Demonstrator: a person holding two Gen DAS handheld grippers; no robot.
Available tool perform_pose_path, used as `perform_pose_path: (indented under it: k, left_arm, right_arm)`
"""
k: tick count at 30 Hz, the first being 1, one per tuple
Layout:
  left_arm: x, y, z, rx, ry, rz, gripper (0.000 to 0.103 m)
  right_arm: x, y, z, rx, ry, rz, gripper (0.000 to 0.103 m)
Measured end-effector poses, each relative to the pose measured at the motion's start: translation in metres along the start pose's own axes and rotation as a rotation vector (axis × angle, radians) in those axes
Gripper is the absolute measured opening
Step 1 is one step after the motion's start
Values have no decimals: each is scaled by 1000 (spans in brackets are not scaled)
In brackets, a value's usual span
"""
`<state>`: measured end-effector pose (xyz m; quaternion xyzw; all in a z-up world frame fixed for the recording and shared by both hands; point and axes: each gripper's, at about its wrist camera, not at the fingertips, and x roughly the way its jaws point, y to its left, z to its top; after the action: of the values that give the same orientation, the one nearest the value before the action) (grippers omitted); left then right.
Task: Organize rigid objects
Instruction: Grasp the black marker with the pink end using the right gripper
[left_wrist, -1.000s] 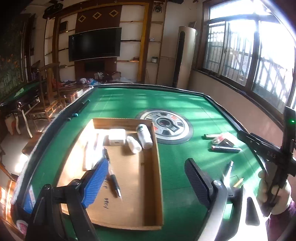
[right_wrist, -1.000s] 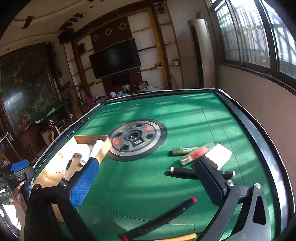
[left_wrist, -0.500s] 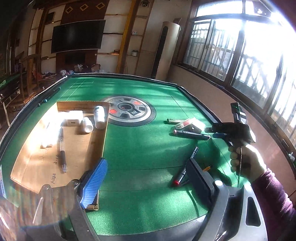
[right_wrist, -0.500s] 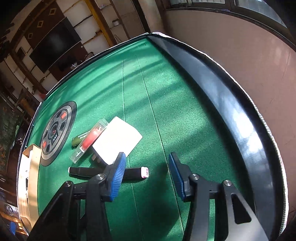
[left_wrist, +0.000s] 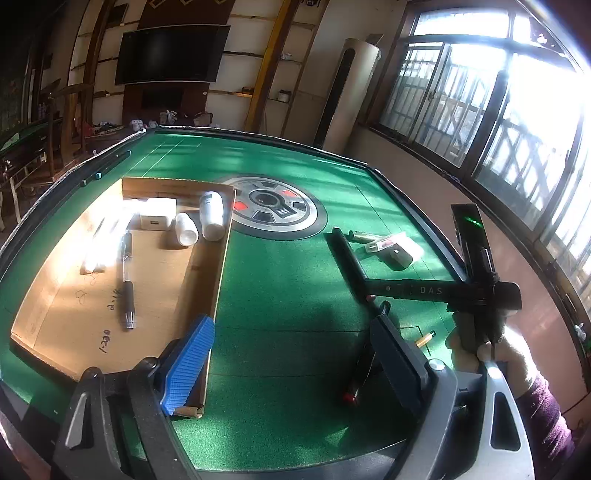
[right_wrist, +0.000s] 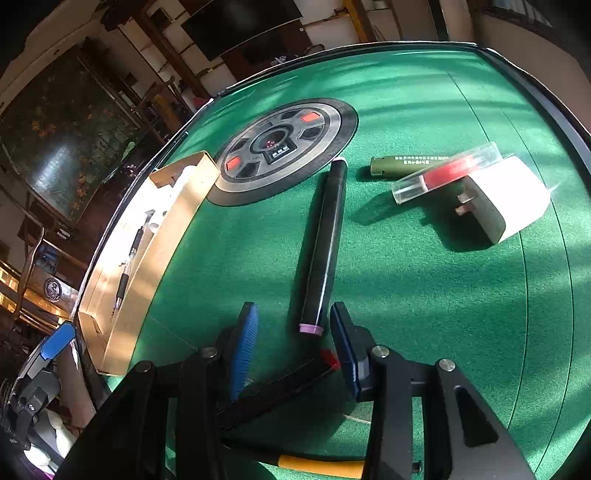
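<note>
A black marker (right_wrist: 325, 240) with a pink end lies on the green felt, pointing away. My right gripper (right_wrist: 294, 308) hangs low over it. Its jaws are closing, with the pink end between the tips, and the blue pads (right_wrist: 245, 343) stand clear of it. The marker (left_wrist: 347, 258) also shows in the left wrist view. A black pen with a red tip (right_wrist: 284, 380) lies under the right gripper. My left gripper (left_wrist: 291, 365) is open and empty above the near corner of the cardboard tray (left_wrist: 218, 266). The tray holds a white charger (left_wrist: 159, 218), two white bottles (left_wrist: 212, 214) and a pen (left_wrist: 127, 280).
To the right of the marker lie a green lighter (right_wrist: 406, 164), a clear box with red inside (right_wrist: 447, 171) and a white plug adapter (right_wrist: 513, 206). A yellow pencil (right_wrist: 321, 467) lies near the front edge. A round console (right_wrist: 280, 144) sits mid-table. A gloved hand (left_wrist: 495, 354) holds the right gripper.
The right gripper has dropped to the felt and its jaws have narrowed. The black marker, crosswise before, now lies lengthwise with its end between them. The left gripper sank slightly.
</note>
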<state>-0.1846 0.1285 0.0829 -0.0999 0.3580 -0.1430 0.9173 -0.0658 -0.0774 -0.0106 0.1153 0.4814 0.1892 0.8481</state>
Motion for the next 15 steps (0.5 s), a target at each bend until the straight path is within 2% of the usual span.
perform_pose_path:
  k: [3, 7, 8, 9, 15]
  left_arm:
    - [1, 1, 1, -12, 0, -8, 89]
    - [3, -1, -1, -8, 10, -16, 89]
    - [2, -1, -1, -6, 10, -16, 89]
    - [1, 0, -1, -6, 7, -15, 89]
    - [-3, 13, 5, -38, -11, -2, 89]
  right_arm:
    - [2, -3, 14, 53, -31, -73, 41]
    - [20, -4, 32, 101, -20, -129, 40]
    - [25, -3, 33, 111, -7, -143, 36]
    - [31, 0, 34, 120, 8, -146, 16]
    - [41, 33, 16, 138, 63, -91, 15]
